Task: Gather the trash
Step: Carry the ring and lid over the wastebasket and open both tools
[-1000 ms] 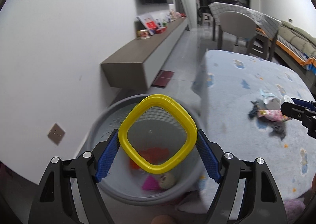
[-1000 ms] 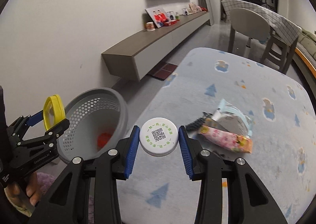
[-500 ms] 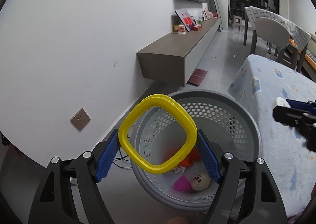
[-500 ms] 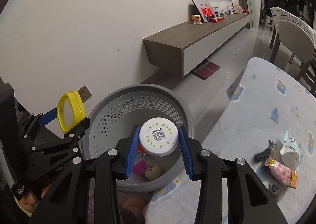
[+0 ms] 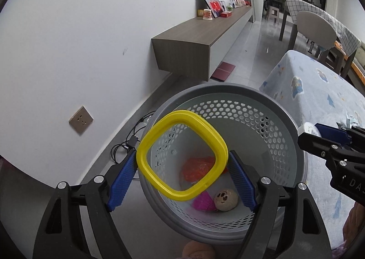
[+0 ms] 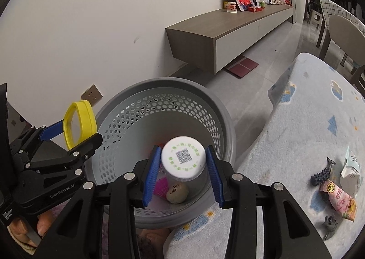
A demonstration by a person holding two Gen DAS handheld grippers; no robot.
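My left gripper is shut on a yellow squarish plastic ring, held over the near-left rim of a grey perforated basket. My right gripper is shut on a clear jar with a white QR-code lid, held over the basket's mouth. The right gripper also shows at the right edge of the left wrist view; the left gripper and ring show at left in the right wrist view. The basket holds orange plastic, a pink item and a beige face ball.
A table with a blue patterned cloth stands right of the basket; it carries a pink snack packet, a pale carton and dark toy pieces. A wall cabinet, wall socket and floor cables lie beyond.
Both grippers moved from the table toward the basket. The jar now hangs over the basket's mouth and the ring sits over its near-left rim. Both grips are unchanged.
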